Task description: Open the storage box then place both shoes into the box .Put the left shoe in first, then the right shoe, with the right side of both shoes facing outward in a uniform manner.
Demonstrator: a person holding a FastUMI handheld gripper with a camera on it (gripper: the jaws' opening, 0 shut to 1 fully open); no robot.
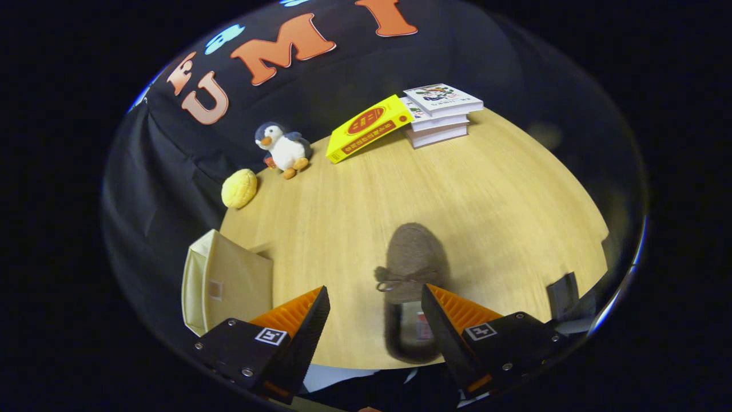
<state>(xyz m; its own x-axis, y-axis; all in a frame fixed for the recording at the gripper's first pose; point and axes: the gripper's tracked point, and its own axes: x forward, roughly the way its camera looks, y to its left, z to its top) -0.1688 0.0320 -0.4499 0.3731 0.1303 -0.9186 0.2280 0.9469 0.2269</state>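
Observation:
A brown suede shoe point(413, 269) with a small bow lies on the wooden table point(503, 206), its toe pointing away from me and its heel near the table's front edge. It sits between my fingers, close against the right one. My gripper point(376, 298) is open and hovers over the shoe's heel end without touching it. A cream storage box point(226, 280) stands beside the left finger at the table's left edge, with its lid side facing the table's middle.
At the back of the table are a plush penguin point(284, 147), a yellow round bun-like toy point(239, 188), a yellow book point(369, 127) leaning on a stack of books point(441, 113). A dark object point(563, 294) sits beyond the right finger.

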